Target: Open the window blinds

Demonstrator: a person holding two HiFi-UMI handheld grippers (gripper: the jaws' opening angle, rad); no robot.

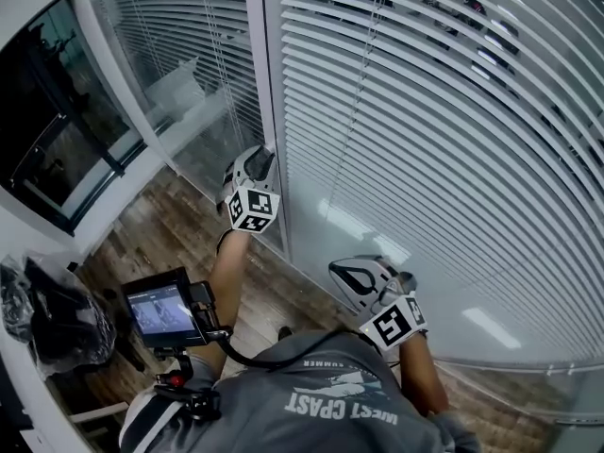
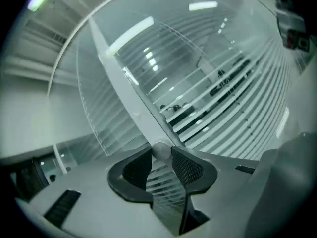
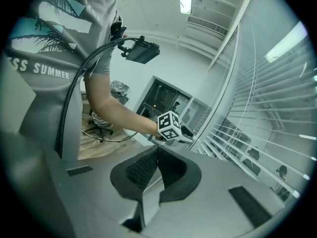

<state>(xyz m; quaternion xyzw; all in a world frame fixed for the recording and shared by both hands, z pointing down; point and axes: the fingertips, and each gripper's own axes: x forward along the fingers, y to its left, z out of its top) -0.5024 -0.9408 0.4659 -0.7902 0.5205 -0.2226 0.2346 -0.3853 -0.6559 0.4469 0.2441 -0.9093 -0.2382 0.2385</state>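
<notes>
Left gripper (image 1: 262,157): clamped on round knob (image 2: 160,151) on frame upright (image 1: 269,83), left edge of blinds (image 1: 425,130); nearer hand; right gripper (image 3: 157,151): jaws together, empty, well apart.

The white window blinds (image 1: 425,130) hung fully lowered behind the glass, their horizontal slats tilted partly open. A small round knob (image 2: 160,150) sat on the frame.

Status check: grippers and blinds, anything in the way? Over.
Left hand-held gripper closed on round knob at window frame. Right hand-held gripper shut, empty. Blinds down, slats partly see-through. No obstruction seen.
</notes>
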